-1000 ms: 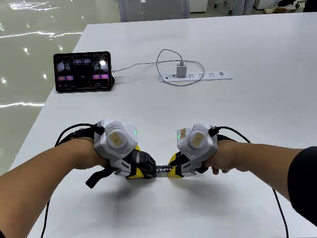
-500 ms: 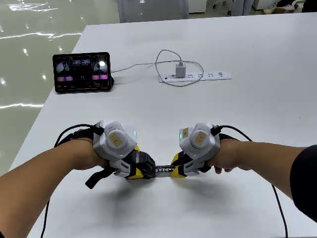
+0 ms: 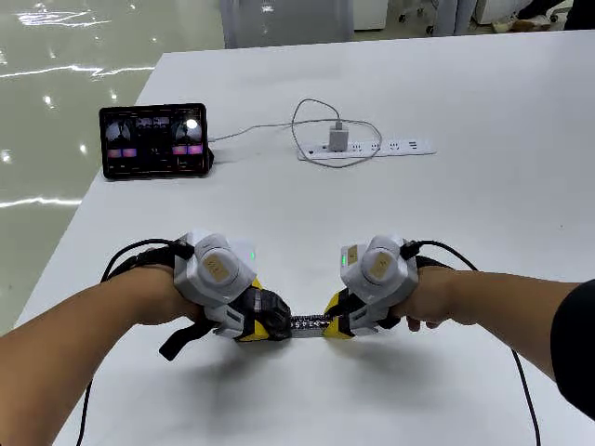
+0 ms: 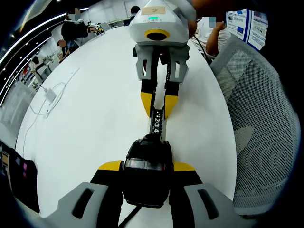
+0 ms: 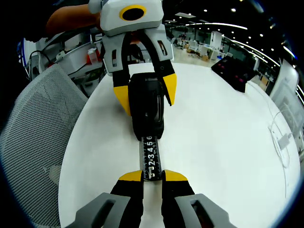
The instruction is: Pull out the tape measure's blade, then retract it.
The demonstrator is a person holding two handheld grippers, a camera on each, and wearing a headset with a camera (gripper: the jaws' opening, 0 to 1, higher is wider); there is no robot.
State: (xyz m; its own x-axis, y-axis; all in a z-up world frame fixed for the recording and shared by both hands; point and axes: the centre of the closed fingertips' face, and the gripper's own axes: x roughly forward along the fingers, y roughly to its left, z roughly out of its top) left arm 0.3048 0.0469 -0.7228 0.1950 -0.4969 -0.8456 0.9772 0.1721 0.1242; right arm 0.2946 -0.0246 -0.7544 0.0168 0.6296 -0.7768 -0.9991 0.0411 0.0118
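Note:
A black tape measure case (image 3: 267, 311) (image 4: 147, 173) (image 5: 147, 110) rests low over the white table, clamped between the yellow-tipped jaws of my left gripper (image 3: 257, 317) (image 4: 146, 167). A short length of numbered blade (image 3: 309, 322) (image 4: 157, 125) (image 5: 150, 156) stretches from the case to my right gripper (image 3: 332, 323) (image 5: 152, 176), which is shut on the blade's end. The two grippers face each other tip to tip, a few centimetres apart, near the table's front edge.
A tablet (image 3: 153, 139) with a lit screen stands at the back left. A white power strip (image 3: 367, 147) with a charger and looped cable (image 3: 321, 121) lies at the back middle. A grey mesh chair (image 4: 259, 118) (image 5: 40, 137) stands beside the table.
My right gripper has drawn away from the case to the right, so more blade shows between the two grippers. The left gripper and the case have stayed about where they were.

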